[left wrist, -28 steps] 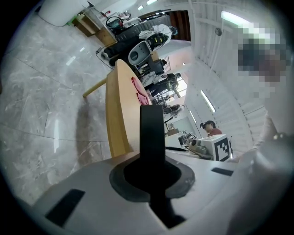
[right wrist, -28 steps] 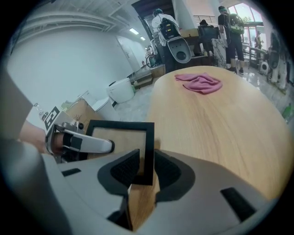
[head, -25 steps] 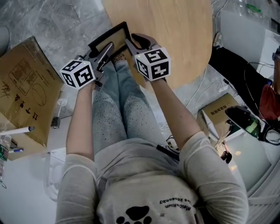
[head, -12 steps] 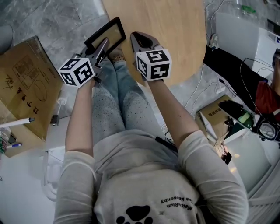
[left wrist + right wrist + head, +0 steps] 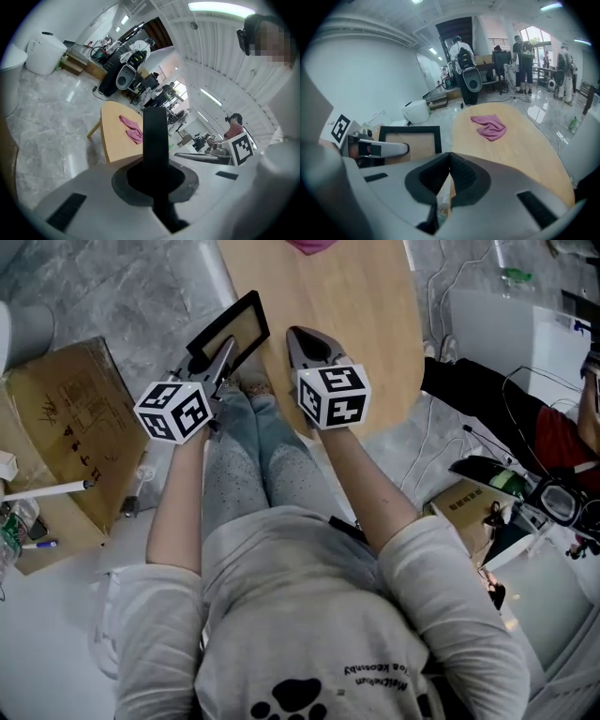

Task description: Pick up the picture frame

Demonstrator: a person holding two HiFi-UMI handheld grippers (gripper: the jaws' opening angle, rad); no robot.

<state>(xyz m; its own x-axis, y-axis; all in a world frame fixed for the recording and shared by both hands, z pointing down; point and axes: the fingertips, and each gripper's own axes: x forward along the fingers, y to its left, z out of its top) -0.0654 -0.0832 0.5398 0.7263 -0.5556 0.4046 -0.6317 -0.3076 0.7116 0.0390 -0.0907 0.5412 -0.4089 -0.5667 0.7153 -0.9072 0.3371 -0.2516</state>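
The picture frame (image 5: pixel 232 327), black-rimmed with a tan panel, is pinched by its edge in the left claw (image 5: pixel 223 354). The right claw (image 5: pixel 302 339) is closed and empty, angled down over the bench (image 5: pixel 356 306).

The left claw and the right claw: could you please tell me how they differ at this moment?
The left claw is shut on the picture frame's black edge, while the right claw is shut on nothing, its pads meeting. In the head view the left claw shows off the side of the wooden table, while the right claw shows over the table's near edge. Both are closed.
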